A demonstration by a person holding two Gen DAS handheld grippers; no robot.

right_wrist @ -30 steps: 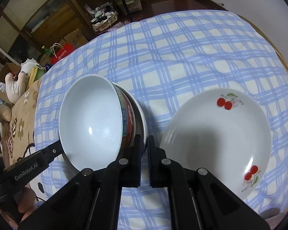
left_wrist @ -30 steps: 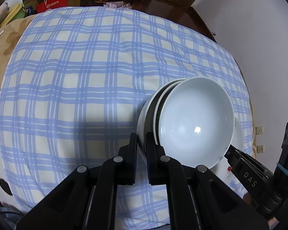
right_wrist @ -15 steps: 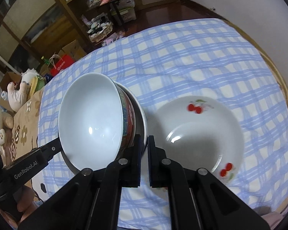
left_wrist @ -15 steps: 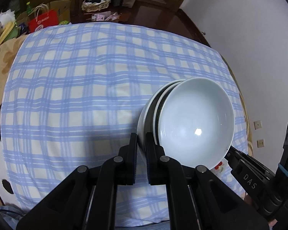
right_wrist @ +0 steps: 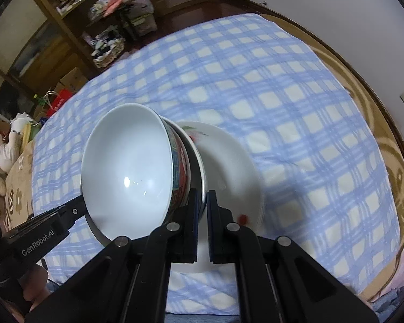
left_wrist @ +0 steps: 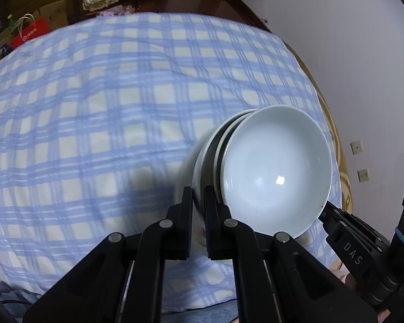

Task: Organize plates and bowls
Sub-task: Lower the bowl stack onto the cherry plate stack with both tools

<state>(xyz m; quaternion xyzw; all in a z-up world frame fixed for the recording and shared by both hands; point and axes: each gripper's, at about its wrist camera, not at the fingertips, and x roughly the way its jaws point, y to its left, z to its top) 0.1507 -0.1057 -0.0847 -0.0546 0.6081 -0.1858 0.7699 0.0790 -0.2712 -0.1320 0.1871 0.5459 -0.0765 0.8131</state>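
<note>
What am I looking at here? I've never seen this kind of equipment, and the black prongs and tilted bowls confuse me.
No robot here: a person holds a two-finger gripper in each hand, and each gripper carries a wide-angle camera that looks along its fingers. That is why black prongs fill the bottom of both pictures.

One picture comes from the left gripper, with the right one visible at its lower right. The other comes from the right gripper, with the left one at its lower left.

Together they hold a nested stack of bowls from opposite sides, each pair of fingers closed on a rim. The innermost bowl is white inside with a red and blue pattern outside.

Below lies a blue checked tablecloth, and on it a white plate with cherries, partly behind the stack.
</note>
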